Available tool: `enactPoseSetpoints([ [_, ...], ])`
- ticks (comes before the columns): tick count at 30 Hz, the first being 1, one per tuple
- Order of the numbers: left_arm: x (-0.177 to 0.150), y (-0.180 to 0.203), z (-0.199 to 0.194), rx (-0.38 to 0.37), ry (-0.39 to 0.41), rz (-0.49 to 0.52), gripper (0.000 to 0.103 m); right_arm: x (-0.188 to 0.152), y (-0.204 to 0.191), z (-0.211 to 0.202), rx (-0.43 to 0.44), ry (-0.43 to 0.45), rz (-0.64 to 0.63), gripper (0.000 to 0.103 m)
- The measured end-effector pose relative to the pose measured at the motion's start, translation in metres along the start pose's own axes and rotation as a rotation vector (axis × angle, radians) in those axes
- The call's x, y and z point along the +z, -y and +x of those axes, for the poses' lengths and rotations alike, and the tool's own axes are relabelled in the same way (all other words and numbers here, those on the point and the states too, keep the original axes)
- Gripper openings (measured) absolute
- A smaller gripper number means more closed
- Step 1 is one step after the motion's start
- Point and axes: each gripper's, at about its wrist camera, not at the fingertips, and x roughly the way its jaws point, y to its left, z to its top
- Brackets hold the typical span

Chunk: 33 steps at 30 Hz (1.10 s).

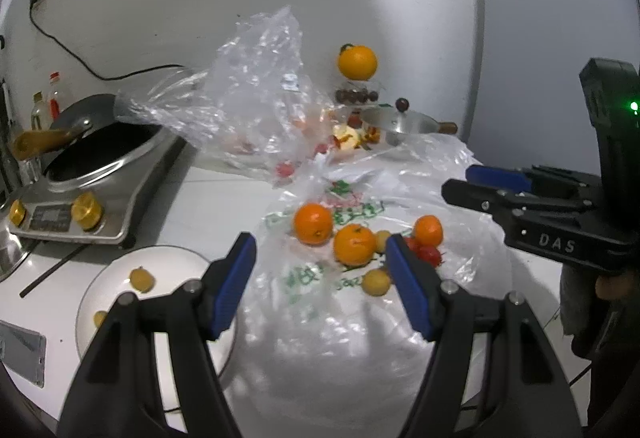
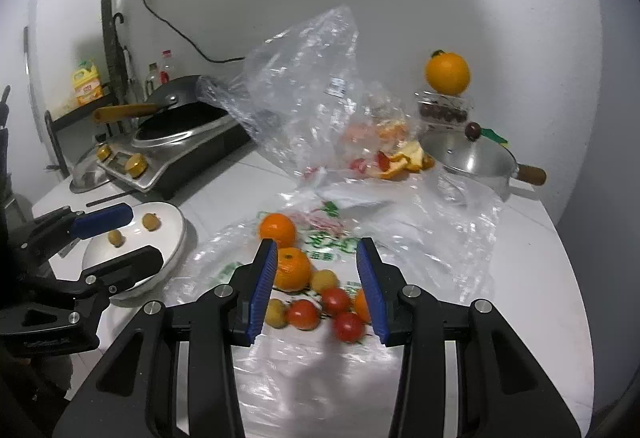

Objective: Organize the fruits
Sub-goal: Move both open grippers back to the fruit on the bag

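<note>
Your left tool [image 1: 322, 278] is spread wide and empty, hovering above the bench [image 2: 532, 278] by the white plate [image 2: 176, 234], which already holds two small yellow fruits [image 2: 152, 221]. If you drift left, a finger could clip the plate rim and tip it.

The rest of the fruit lies loose on the printed plastic bag [image 2: 420, 238]: mandarins [image 2: 292, 268], more small yellow fruits and cherry tomatoes [image 2: 335, 300], touching one another. Close on one and its neighbours will likely roll, or the film may bunch up between the pads and drag the pile.

Your right tool [image 2: 318, 290] is also wide, holding nothing, poised over the tomatoes. They are soft, so a hard squeeze could split one.
</note>
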Motion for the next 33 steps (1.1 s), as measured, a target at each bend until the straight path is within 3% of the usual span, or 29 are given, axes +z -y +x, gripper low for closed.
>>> enactPoseSetpoints([
  [13, -0.001, 0.03, 0.044, -0.002, -0.103, 0.034, 0.068, -0.014, 0.046, 0.014, 0.006, -0.038, 0.052, 0.044],
  [33, -0.02, 0.048, 0.101, -0.033, -0.251, 0.079, 0.067, -0.03, 0.077, 0.058, 0.06, -0.119, 0.118, 0.044],
])
